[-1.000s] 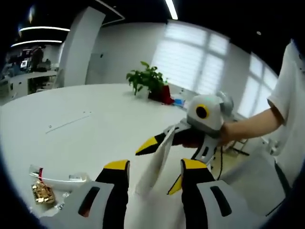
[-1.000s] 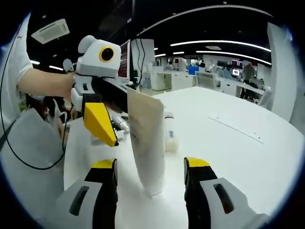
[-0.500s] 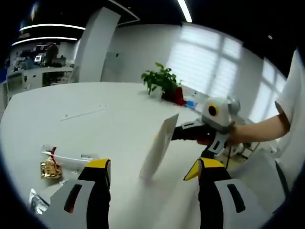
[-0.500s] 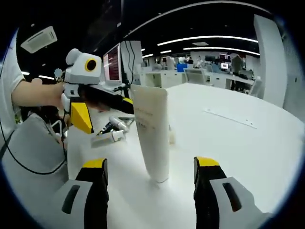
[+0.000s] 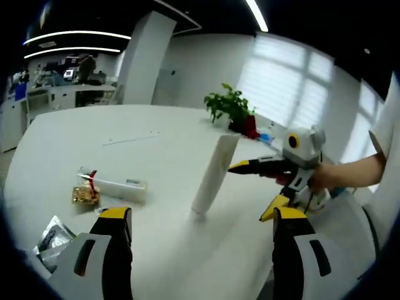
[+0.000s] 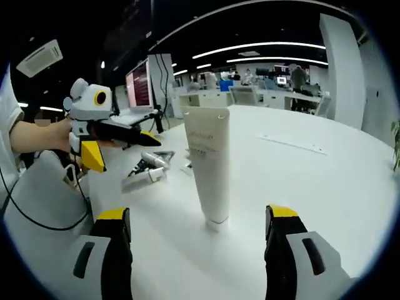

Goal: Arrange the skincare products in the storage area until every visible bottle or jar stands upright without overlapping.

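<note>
- One white tube (image 6: 210,164) stands on its cap on the white table (image 6: 325,187), well in from the table's edges.
- Nothing touches the tube. It stands alone in the open space in front of both grippers.
- Both jaws of the right gripper (image 6: 197,234) are wide apart, with nothing between them. In the left gripper view this gripper (image 5: 267,187) sits just beside the tube, and its yellow tips are spread there too.
- Both jaws of the left gripper (image 5: 200,231) are also wide apart and hold nothing. In the right gripper view this gripper (image 6: 119,145) hangs off to the side of the tube.
- More things lie flat nearer the table's edge: a white box (image 5: 119,187) with a small gold packet (image 5: 84,195) beside it, and some shiny wrappers (image 5: 53,234). In the right gripper view a few small tubes (image 6: 150,167) lie down, but they are too blurry to count.
- I think these lying things must be stood up next.
- What could go wrong: the tube is tall on a small base, so a bump from a gripper tip passing close could knock it over.
- A hard push on the table could tip it too.
</note>
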A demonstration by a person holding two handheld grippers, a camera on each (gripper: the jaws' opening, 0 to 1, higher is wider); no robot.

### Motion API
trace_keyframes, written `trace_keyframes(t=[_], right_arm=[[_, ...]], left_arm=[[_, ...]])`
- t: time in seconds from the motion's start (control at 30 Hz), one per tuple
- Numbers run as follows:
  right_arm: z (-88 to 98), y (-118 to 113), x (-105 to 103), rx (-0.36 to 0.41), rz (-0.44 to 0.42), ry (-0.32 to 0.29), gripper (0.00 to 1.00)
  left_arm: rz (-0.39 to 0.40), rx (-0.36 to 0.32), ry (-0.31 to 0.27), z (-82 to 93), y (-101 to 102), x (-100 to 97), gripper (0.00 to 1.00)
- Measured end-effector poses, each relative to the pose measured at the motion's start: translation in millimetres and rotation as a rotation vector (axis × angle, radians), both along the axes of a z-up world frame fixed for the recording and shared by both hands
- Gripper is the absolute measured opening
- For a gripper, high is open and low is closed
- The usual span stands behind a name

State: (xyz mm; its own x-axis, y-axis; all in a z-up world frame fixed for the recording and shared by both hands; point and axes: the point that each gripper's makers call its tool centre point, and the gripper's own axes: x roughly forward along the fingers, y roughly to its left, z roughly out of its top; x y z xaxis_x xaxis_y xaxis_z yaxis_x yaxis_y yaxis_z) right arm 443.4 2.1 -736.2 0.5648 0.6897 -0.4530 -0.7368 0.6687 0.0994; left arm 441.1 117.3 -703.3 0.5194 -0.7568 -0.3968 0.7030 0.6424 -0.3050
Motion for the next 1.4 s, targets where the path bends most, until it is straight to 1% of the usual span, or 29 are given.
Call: trace_keyframes(t=[0.13,0.27,0.4,0.47,0.67,0.77,0.9,1.0,1.13,1.3,1.4], right_arm=[[0.0,-2.7,-8.1,0.003,-0.011,0.006,0.91],[-1.6,-2.6,-21.0,-0.002,-0.005,0.012,0.92],[-3.7,-4.7,-29.2,-0.002,-0.013,0.028,0.94],[-1.7,-5.5,-32.9,-0.002,-0.016,0.028,0.94],[7.8,-10.8,-37.1,0.010,-0.035,0.020,0.94],[9.2,-14.1,-40.3,0.009,-0.044,0.018,0.94],[9.7,-17.5,-44.3,0.003,-0.050,0.018,0.94],[9.1,-20.3,-44.2,0.009,-0.060,0.022,0.94],[9.7,-18.9,-44.4,0.004,-0.056,0.018,0.94],[9.3,-17.8,-44.5,0.012,-0.057,0.016,0.94],[8.7,-17.2,-44.8,0.014,-0.054,0.023,0.94]], left_arm=[[0.020,0.014,0.013,-1.4,9.9,-16.4,0.91],[0.045,0.011,0.023,-1.5,19.4,-29.2,0.93],[0.066,0.007,0.026,-1.5,28.3,-42.1,0.94],[0.077,0.015,0.030,-2.8,32.9,-48.6,0.94],[0.121,-0.001,0.029,-0.4,46.5,-64.3,0.93],[0.144,0.013,0.036,-4.1,55.1,-72.9,0.93],[0.171,0.020,0.047,-8.7,64.7,-80.1,0.93],[0.186,0.028,0.051,-8.4,68.6,-85.1,0.93],[0.195,0.022,0.040,-7.2,69.9,-82.4,0.93],[0.185,0.033,0.043,-9.7,69.1,-83.5,0.93],[0.194,0.030,0.044,-9.0,70.3,-83.6,0.92]])
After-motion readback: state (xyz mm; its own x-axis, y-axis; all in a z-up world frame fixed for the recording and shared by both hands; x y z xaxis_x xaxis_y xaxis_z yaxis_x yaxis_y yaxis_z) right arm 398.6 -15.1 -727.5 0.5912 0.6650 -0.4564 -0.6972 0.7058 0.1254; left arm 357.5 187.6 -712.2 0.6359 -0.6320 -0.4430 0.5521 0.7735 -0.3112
